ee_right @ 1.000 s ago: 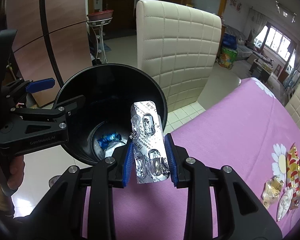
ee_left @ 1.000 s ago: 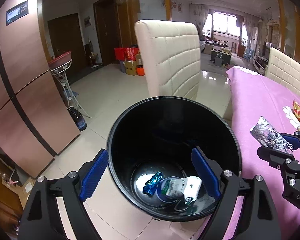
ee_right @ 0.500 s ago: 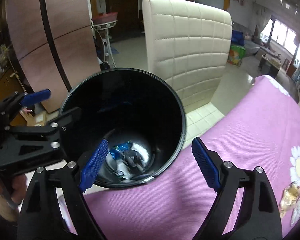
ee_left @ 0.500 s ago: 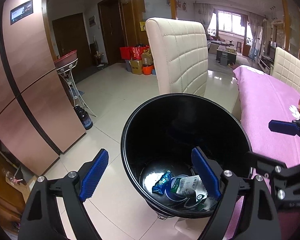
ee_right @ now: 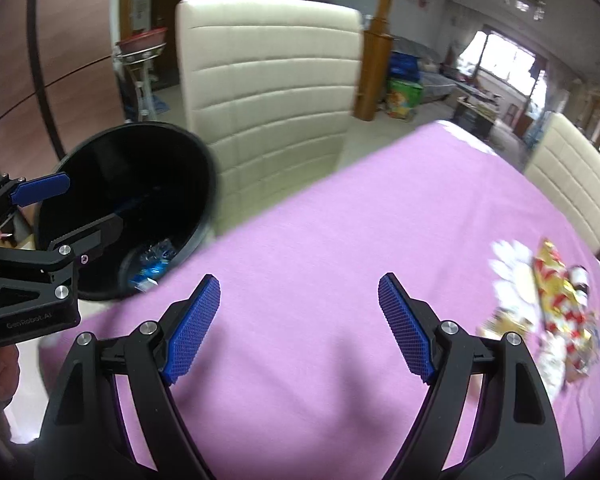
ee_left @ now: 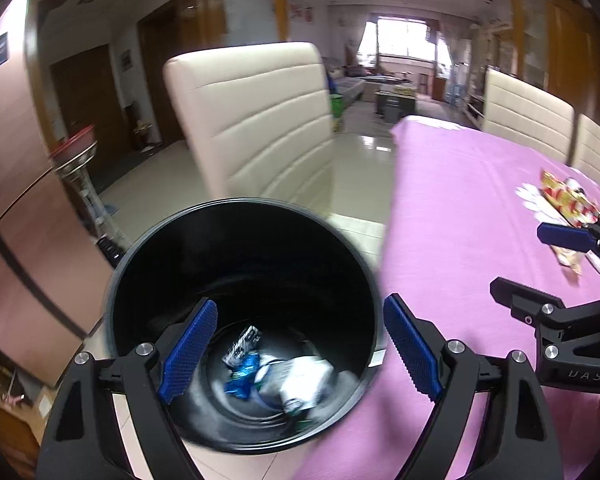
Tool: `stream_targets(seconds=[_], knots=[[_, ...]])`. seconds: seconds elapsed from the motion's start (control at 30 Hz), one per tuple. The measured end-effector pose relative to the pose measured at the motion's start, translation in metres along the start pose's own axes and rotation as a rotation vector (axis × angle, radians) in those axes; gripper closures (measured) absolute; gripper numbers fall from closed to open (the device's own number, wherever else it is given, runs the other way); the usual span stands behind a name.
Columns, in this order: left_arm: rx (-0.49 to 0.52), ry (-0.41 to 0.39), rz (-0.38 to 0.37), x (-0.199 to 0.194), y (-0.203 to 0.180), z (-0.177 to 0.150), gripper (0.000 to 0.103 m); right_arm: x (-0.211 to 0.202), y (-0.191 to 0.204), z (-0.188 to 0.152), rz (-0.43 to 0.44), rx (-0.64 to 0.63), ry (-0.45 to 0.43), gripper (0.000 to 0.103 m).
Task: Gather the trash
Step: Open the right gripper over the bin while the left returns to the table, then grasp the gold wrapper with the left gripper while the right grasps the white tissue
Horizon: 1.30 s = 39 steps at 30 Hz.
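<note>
A black trash bin stands on the floor at the table's edge, also seen in the right wrist view. Inside it lie a silver blister pack, a blue wrapper and white packaging. My left gripper is open and empty over the bin's mouth. My right gripper is open and empty above the pink tablecloth. A pile of red-and-gold wrappers lies on the cloth at the right, also in the left wrist view.
A cream padded chair stands just behind the bin. More cream chairs line the table's far side. A copper-coloured fridge and a metal stand are at the left on the tiled floor.
My right gripper opened and dropped the blister pack into the bin, then swung right over the table toward the wrappers. My left gripper drew closer over the bin.
</note>
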<state>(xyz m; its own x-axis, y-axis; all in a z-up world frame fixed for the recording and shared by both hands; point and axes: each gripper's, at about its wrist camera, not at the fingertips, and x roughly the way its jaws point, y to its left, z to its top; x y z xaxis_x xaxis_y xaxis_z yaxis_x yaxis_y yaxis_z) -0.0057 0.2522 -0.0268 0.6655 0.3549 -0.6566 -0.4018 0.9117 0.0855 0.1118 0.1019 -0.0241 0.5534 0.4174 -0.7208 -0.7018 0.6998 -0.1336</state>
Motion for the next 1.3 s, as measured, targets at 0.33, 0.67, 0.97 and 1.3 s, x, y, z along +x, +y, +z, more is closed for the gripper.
stream_targets(seconds=[0.33,0.67,0.97,1.3], knots=[[0.142,-0.058,-0.114,-0.004,-0.091,0.021,0.020,-0.026,-0.103,-0.037,-0.163,0.162,0.022,0.030],[0.254,-0.064,-0.292,0.007,-0.187,0.036,0.020,-0.034,-0.186,-0.074,-0.289,0.300,0.065,0.038],[0.319,0.051,-0.421,0.039,-0.251,0.043,0.020,-0.020,-0.217,-0.092,-0.258,0.360,0.113,0.041],[0.369,0.130,-0.386,0.066,-0.277,0.040,0.020,0.002,-0.217,-0.098,-0.188,0.381,0.162,0.058]])
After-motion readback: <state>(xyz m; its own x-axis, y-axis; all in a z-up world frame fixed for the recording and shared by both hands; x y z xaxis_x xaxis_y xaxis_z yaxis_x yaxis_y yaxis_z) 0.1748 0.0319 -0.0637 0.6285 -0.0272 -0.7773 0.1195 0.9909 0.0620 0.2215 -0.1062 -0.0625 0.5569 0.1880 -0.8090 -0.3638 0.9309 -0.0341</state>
